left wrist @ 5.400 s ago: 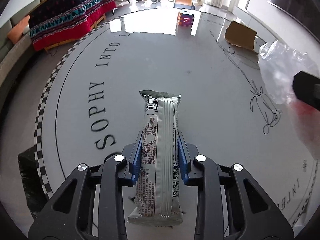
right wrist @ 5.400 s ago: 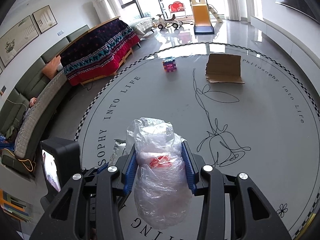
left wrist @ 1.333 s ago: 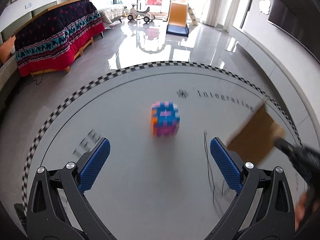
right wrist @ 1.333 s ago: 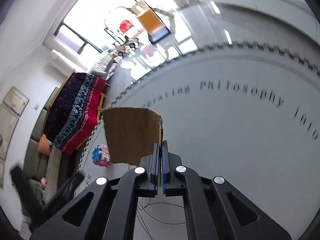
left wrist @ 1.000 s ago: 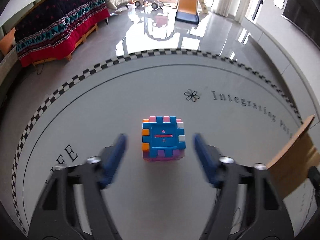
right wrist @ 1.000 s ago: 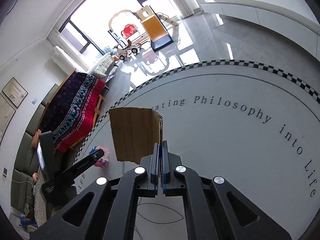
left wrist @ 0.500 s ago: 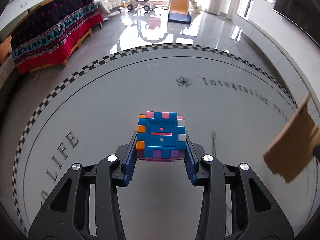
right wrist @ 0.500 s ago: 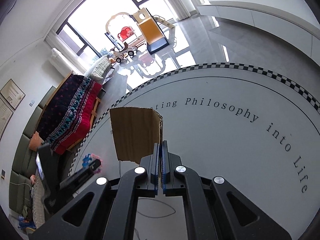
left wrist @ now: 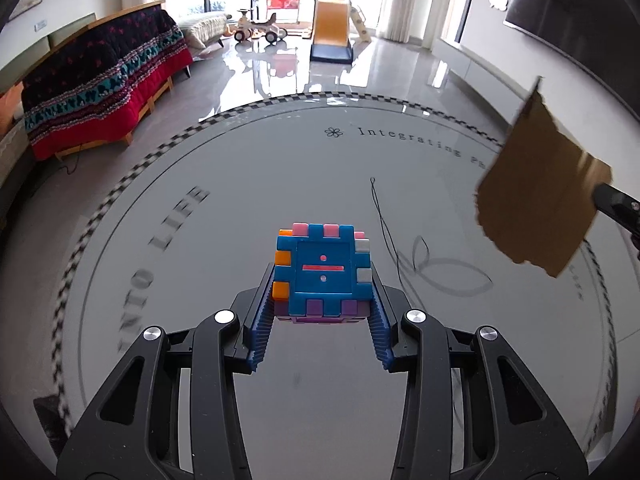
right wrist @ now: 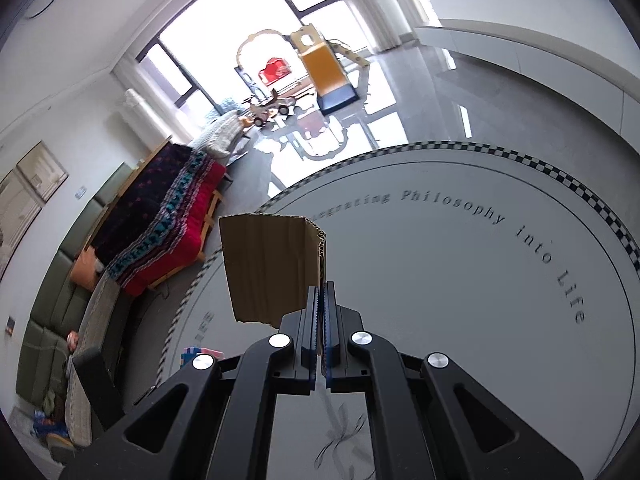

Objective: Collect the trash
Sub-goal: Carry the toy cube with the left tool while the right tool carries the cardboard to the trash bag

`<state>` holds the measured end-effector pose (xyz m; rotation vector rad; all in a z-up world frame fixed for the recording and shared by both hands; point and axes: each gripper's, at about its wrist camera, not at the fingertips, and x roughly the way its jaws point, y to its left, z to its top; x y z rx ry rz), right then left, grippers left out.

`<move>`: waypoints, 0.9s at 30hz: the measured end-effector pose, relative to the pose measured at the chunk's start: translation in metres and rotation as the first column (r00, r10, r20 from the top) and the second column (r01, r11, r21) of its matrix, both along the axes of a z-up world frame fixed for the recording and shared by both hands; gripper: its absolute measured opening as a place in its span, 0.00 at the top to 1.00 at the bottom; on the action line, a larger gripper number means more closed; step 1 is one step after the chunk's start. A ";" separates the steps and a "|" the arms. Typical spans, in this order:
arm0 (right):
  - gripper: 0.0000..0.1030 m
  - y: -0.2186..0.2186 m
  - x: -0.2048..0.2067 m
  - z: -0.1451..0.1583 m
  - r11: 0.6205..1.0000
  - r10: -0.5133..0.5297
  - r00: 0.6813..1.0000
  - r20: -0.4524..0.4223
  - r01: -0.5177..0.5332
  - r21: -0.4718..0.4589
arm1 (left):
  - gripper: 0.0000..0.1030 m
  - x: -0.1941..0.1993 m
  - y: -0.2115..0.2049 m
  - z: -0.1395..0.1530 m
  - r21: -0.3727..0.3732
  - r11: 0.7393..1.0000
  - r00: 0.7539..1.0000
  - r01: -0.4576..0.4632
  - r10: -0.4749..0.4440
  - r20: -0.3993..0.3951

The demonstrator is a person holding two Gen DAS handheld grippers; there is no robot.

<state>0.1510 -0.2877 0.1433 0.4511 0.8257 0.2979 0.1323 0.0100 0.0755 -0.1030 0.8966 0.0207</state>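
My left gripper (left wrist: 322, 300) is shut on a multicoloured block cube (left wrist: 322, 270) with a blue top and holds it above the round grey table (left wrist: 240, 200). My right gripper (right wrist: 321, 304) is shut on the edge of a torn piece of brown cardboard (right wrist: 272, 268) and holds it up in the air. The cardboard also shows in the left wrist view (left wrist: 540, 196) at the right, above the table. A corner of the cube shows low at the left in the right wrist view (right wrist: 200, 354).
The table has a checkered rim (left wrist: 132, 168) and printed lettering and line art. Beyond it are a sofa with a red and dark blanket (left wrist: 104, 80), a toy slide (left wrist: 332, 36) and ride-on toys on the glossy floor.
My left gripper closed on the cube and has lifted it off the table. My right gripper has raised and tilted the cardboard higher.
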 end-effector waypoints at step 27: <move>0.97 0.277 -0.192 0.007 0.827 0.561 0.828 -0.003 -0.560 -0.035 | 0.60 -0.269 0.194 -0.002 -0.061 0.922 0.920 -0.383 0.386 0.069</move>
